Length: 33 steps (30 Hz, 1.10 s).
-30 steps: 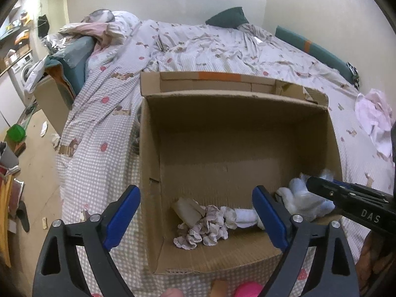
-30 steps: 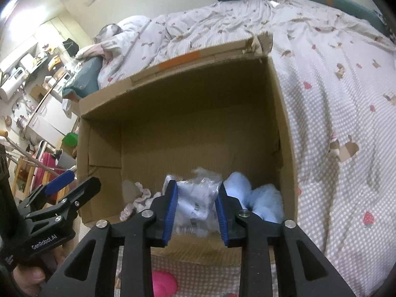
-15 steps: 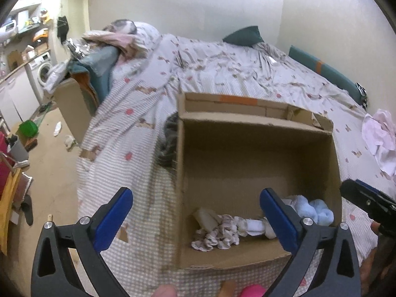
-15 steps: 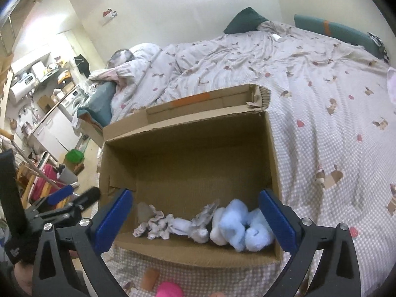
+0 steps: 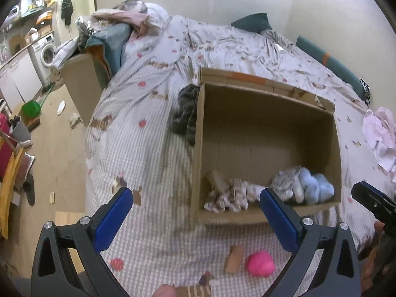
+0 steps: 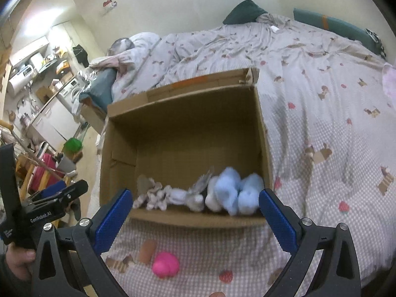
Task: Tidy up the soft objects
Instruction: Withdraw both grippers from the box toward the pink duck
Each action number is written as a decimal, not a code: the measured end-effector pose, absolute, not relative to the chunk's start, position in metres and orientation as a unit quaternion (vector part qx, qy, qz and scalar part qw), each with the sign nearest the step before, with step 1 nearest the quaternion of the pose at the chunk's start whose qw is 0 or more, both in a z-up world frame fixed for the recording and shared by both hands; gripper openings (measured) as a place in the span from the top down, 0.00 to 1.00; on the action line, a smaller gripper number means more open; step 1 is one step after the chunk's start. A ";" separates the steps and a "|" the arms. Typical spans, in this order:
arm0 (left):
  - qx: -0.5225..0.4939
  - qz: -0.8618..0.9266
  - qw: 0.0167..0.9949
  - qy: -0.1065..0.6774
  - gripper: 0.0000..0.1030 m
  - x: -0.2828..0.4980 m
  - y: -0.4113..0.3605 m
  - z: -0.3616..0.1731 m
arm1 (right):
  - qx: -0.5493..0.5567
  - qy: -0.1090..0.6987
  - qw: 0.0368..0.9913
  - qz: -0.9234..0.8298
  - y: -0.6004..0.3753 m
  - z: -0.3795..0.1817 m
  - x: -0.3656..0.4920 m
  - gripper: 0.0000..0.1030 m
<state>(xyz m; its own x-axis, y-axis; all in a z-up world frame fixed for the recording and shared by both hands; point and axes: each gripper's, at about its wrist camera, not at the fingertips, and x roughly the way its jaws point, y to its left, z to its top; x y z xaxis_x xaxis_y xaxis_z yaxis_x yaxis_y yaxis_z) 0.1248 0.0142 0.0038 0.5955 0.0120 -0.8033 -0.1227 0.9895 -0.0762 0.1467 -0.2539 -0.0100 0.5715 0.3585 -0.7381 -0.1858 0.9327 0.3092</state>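
An open cardboard box (image 5: 247, 91) (image 6: 183, 91) lies on the bed. Along its near wall sit a frilly beige cloth (image 5: 227, 195) (image 6: 154, 195), a white bagged item (image 5: 284, 183) (image 6: 195, 195) and fluffy blue socks (image 5: 314, 185) (image 6: 237, 190). A pink ball (image 5: 260, 263) (image 6: 165, 264) and a small brown roll (image 5: 234, 257) (image 6: 147, 250) lie on the bedspread in front of the box. My left gripper (image 5: 195, 212) is open and empty, left of the box front. My right gripper (image 6: 194, 212) is open and empty, above the box's near edge.
A dark striped garment (image 5: 185, 113) lies against the box's left side. A pink-white cloth (image 5: 381, 133) lies on the bed at right. Pillows and bedding (image 5: 123, 27) pile at the far left. The bed edge drops to a cluttered floor (image 5: 49, 128) at left.
My right gripper opened and let the white bagged item drop into the box, then drew back. My left gripper also drew back and to the left, staying open.
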 end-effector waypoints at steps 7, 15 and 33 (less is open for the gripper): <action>-0.069 0.038 0.877 0.474 0.01 0.105 0.011 -0.007 | 0.101 0.445 0.876 0.154 -0.251 -0.013 0.127 0.00; -0.075 0.032 0.863 0.498 0.01 0.088 0.007 -0.019 | 0.103 0.458 0.869 0.154 -0.248 -0.019 0.108 0.00; -0.119 0.072 0.831 0.538 0.01 0.075 0.030 -0.046 | 0.134 0.517 0.835 0.129 -0.255 -0.051 0.100 0.00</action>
